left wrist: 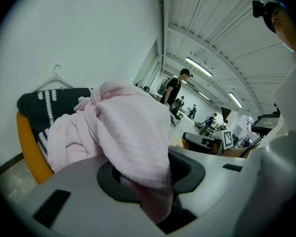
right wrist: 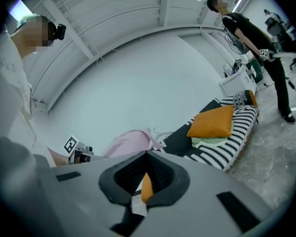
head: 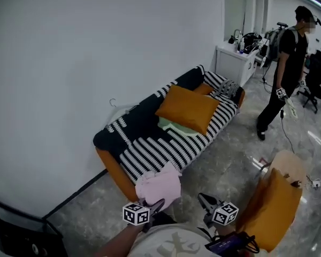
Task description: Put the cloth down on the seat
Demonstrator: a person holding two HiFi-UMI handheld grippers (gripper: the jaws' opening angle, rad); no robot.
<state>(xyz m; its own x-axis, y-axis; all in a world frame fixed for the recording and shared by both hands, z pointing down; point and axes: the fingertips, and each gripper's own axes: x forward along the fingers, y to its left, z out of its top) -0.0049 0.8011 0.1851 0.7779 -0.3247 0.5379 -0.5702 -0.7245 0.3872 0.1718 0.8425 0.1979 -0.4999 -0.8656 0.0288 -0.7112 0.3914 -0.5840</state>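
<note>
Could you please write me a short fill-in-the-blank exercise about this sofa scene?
1. The left hand-held gripper is shut on a cloth whose colour is ____.
2. The sofa is covered in stripes of black and ____.
3. The large cushion lying on it is ____.
Missing words: pink; white; orange.

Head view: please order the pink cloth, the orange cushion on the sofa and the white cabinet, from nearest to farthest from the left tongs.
1. The pink cloth, gripped in the left tongs, bottom centre.
2. The orange cushion, midway along the sofa.
3. The white cabinet, past the sofa's far end.
</note>
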